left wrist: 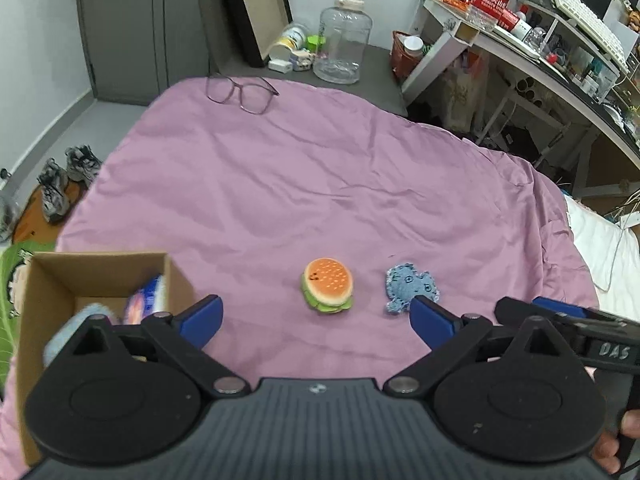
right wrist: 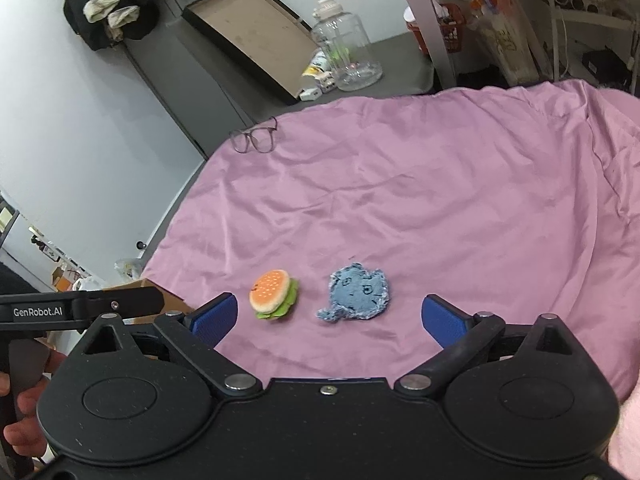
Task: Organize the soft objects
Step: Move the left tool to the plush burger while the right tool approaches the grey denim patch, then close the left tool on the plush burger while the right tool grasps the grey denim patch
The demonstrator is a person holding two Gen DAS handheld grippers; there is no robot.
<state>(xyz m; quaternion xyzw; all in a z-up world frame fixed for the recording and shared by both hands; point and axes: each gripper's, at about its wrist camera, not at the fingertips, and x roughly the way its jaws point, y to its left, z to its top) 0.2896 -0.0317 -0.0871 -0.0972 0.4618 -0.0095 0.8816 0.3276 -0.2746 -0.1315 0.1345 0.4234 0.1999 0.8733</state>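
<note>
A plush hamburger [left wrist: 327, 285] lies on the pink bedspread [left wrist: 320, 176], with a flat blue denim toy [left wrist: 410, 286] to its right. Both show in the right wrist view, hamburger [right wrist: 273, 295] left of the denim toy [right wrist: 357, 298]. My left gripper [left wrist: 316, 320] is open and empty, just short of the hamburger. My right gripper [right wrist: 330, 320] is open and empty, just short of both toys. A cardboard box [left wrist: 48, 280] at my left holds a light blue soft toy [left wrist: 76, 328] and a white, blue and pink one [left wrist: 146, 300].
Glasses [left wrist: 240, 92] lie at the bedspread's far edge. A clear water jug [left wrist: 344, 40], cans and small items stand on the grey surface behind. A cluttered desk [left wrist: 540, 40] is at the right. Shoes [left wrist: 64, 180] lie on the floor at the left.
</note>
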